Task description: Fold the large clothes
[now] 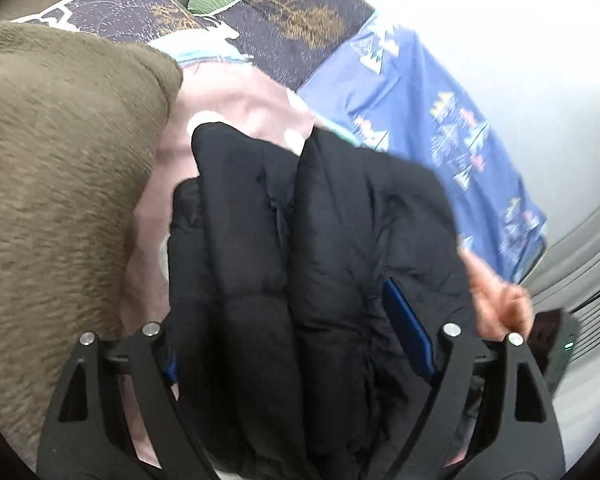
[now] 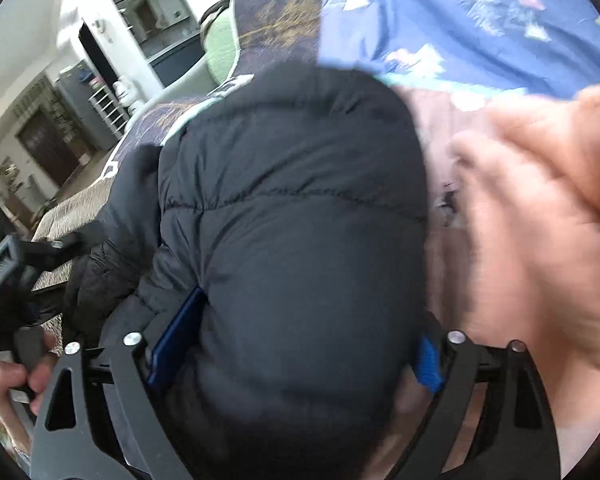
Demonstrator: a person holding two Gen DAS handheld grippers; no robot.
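Note:
A black puffer jacket (image 1: 300, 240) lies bunched on a pink blanket (image 1: 228, 100). My left gripper (image 1: 300, 344) has its jaws spread wide around a thick fold of the jacket; the blue pad (image 1: 408, 328) presses its right side. My right gripper (image 2: 296, 340) likewise straddles a thick bulge of the jacket (image 2: 292, 220), blue pads (image 2: 176, 336) touching both sides. The left gripper shows at the left edge of the right wrist view (image 2: 16, 280).
An olive fleece blanket (image 1: 60, 180) lies to the left. Blue patterned bedding (image 1: 440, 120) and a dark cushion (image 1: 300, 12) lie beyond. A blurred hand (image 2: 540, 220) is at the right. A room with shelves (image 2: 104, 108) is behind.

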